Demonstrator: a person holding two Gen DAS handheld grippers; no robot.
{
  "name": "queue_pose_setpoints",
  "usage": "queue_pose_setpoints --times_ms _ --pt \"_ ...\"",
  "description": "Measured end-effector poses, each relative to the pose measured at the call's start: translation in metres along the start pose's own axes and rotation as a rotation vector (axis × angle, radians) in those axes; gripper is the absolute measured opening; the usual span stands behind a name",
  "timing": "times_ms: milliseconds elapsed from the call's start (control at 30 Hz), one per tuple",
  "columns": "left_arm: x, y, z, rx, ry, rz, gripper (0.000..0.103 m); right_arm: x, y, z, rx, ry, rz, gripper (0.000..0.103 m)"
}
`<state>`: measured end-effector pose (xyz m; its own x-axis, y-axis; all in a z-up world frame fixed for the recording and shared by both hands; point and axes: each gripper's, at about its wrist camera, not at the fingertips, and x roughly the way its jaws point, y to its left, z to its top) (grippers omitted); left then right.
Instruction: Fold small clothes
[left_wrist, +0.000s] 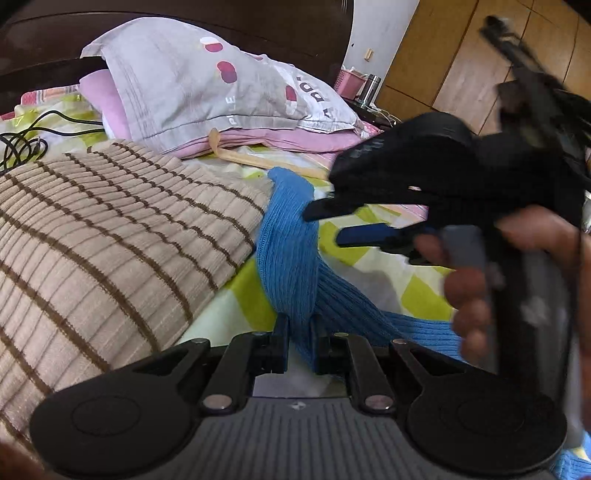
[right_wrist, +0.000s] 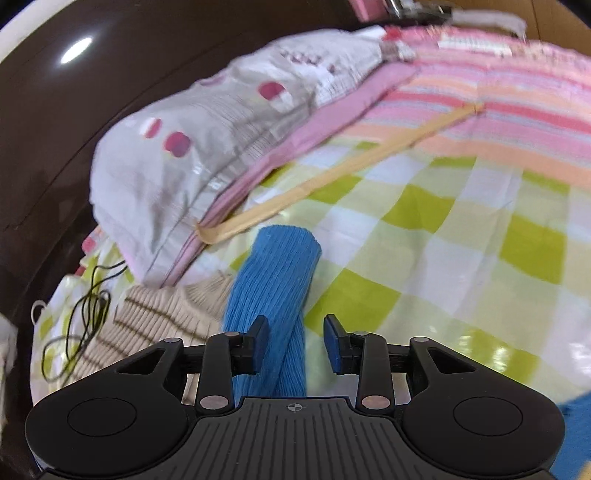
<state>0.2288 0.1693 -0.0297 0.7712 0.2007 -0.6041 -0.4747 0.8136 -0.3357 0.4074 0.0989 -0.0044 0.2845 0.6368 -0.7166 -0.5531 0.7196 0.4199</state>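
Note:
A blue ribbed knit garment (left_wrist: 288, 243) lies on the checked bedsheet (left_wrist: 369, 266), one sleeve stretched toward the pillows. My left gripper (left_wrist: 300, 345) is shut on this blue sleeve near its lower part. In the right wrist view the same blue sleeve (right_wrist: 273, 280) runs up between my fingers. My right gripper (right_wrist: 295, 345) is open, held above the sleeve, not gripping it. The right gripper also shows in the left wrist view (left_wrist: 340, 225), open, hovering right of the sleeve, held by a hand.
A beige brown-striped knit (left_wrist: 110, 236) lies left of the blue garment. Grey spotted pillow (left_wrist: 207, 85) on pink pillows at the headboard. A wooden stick (right_wrist: 332, 173) lies beyond the sleeve. Black cable (right_wrist: 81, 325) at left. Wooden wardrobe (left_wrist: 461, 55) at right.

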Motion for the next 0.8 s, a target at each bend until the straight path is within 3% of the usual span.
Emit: queue_pose_setpoints --times_ms 167,333,800 --pt "-0.002 -0.002 -0.002 0.015 -0.007 0.001 0.019 0.018 0.001 0.002 0.054 0.006 0.021 0.034" --pt "-0.003 -0.004 -0.004 0.031 -0.013 0.006 0.019 0.014 0.013 0.006 -0.011 -0.037 -0.007 0.007" --pt "-0.007 -0.006 -0.005 0.052 -0.034 -0.012 0.019 -0.023 0.007 0.008 0.028 -0.135 0.007 0.006"
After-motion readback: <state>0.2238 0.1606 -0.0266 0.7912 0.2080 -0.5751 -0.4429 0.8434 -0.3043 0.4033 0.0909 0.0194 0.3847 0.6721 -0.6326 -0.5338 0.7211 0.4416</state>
